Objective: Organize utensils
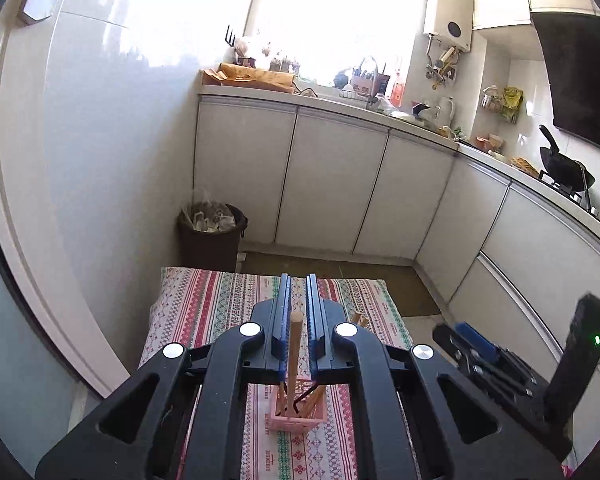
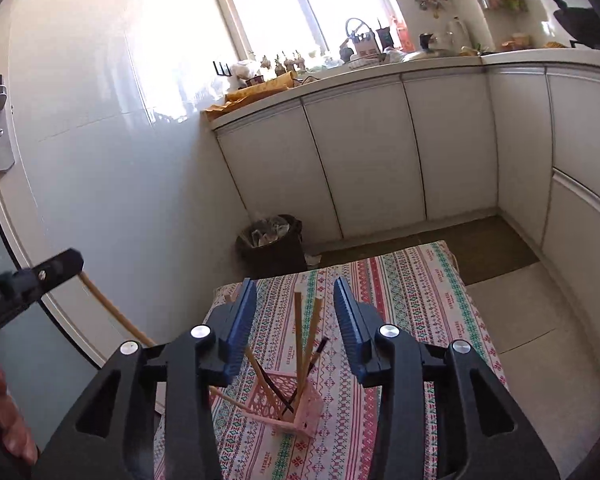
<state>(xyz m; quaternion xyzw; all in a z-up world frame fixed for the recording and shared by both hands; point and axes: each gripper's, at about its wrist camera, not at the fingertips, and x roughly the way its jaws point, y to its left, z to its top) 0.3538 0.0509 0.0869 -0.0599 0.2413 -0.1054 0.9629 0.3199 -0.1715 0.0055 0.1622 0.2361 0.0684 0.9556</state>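
Left wrist view, left gripper (image 1: 299, 304) narrow around wooden stick (image 1: 293, 354), grip unclear, pink basket (image 1: 298, 412) half hidden, right gripper (image 2: 295, 308) wide.

A home kitchen: white cabinets (image 1: 340, 184) under a cluttered counter (image 2: 380, 65) fill the middle, a wok (image 1: 566, 168) sits on the stove at right, a water heater (image 1: 448, 12) hangs upper right, and a bin (image 1: 212, 232) stands lower left.

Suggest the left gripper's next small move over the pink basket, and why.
Probably lower and release. The left gripper holds a long wooden stick nearly upright, its lower end already at the pink lattice plastic basket among wooden chopsticks; the right gripper hangs open above.
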